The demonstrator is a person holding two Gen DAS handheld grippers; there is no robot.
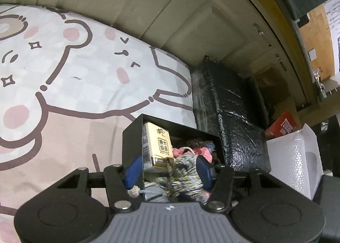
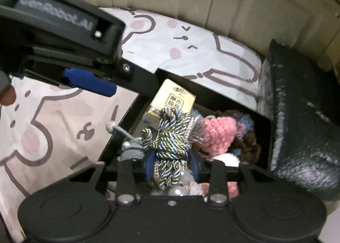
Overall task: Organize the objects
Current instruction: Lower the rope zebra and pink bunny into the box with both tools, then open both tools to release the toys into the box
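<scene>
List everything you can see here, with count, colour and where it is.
box: one, black, open, on the bed
tissue pack: one, cream, standing in the box's far corner
cord bundle: one, blue-white-gold twisted, over the box, in the right claw
knit pieces: several, pink, purple, brown, in the box
grey string: one, knotted end, hanging over the box's left edge
bedsheet: one, white and pink, bear print, under the box
wrapped case: one, black, right of the box
red carton: one, far right
left claw: open, above the box
right claw: shut on the cord bundle
</scene>
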